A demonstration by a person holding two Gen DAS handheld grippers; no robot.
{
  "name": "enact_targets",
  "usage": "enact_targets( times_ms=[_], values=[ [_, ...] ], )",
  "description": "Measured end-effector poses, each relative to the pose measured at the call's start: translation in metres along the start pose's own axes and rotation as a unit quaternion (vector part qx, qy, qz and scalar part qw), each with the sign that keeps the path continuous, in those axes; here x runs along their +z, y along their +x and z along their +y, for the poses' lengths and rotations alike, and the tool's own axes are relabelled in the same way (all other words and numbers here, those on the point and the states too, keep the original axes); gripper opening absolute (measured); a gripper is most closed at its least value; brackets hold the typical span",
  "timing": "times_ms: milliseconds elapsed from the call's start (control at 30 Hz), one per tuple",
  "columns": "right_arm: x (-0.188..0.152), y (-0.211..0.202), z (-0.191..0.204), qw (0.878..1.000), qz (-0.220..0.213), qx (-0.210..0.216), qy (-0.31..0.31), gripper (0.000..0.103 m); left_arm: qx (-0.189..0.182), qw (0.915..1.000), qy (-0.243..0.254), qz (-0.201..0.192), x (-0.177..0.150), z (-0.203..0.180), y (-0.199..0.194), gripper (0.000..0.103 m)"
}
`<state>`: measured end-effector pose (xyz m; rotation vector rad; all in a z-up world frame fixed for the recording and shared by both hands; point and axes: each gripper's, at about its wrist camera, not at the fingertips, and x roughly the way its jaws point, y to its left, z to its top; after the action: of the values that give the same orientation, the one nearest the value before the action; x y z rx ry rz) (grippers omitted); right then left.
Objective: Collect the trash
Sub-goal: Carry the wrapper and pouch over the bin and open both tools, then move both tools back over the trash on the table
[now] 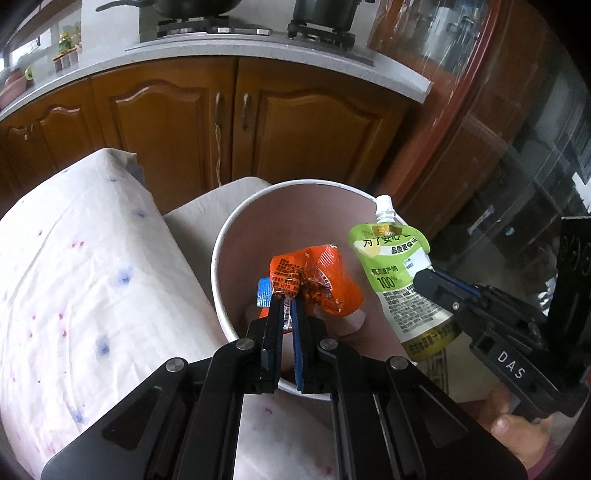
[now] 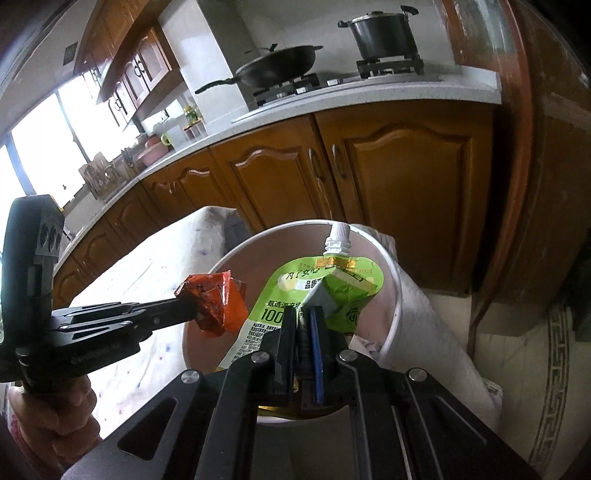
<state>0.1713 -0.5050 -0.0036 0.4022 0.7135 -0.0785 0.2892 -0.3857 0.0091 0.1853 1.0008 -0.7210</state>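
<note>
A round white bin (image 1: 218,258) (image 2: 393,295) with a pinkish inside stands below both grippers. My left gripper (image 1: 286,301) (image 2: 192,312) is shut on a crumpled orange wrapper (image 1: 317,280) (image 2: 218,302), held over the bin's opening. My right gripper (image 2: 306,310) (image 1: 424,277) is shut on a green spouted drink pouch (image 2: 332,280) (image 1: 400,273), which hangs upright above the bin's right rim. Some white scraps (image 1: 351,323) lie at the bin's bottom.
A table under a white cloth with blue and pink spots (image 1: 74,277) (image 2: 147,273) lies left of the bin. Wooden cabinets (image 1: 184,122) under a grey counter with a stove, a pan (image 2: 277,66) and a pot (image 2: 380,33) stand behind. A glass-fronted cabinet (image 1: 498,147) is at the right.
</note>
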Motion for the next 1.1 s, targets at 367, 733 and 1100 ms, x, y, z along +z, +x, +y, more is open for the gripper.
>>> enact_targets(
  times_ms=[367,733,1100],
  values=[
    [0.001,0.003,-0.009,1.0,0.008,0.001,0.019,0.013,0.002,0.9999,-0.012,0.006,0.004,0.006,0.001,0.013],
    [-0.005,-0.024,-0.006,0.999,-0.03,0.023,0.037,0.073,0.002,0.998,-0.047,-0.042,-0.021,0.027,-0.046,0.038],
    [-0.025,-0.048,0.019,0.996,-0.067,0.046,0.037,0.087,0.031,0.9909,-0.084,-0.101,-0.078,0.063,-0.107,0.059]
  ],
)
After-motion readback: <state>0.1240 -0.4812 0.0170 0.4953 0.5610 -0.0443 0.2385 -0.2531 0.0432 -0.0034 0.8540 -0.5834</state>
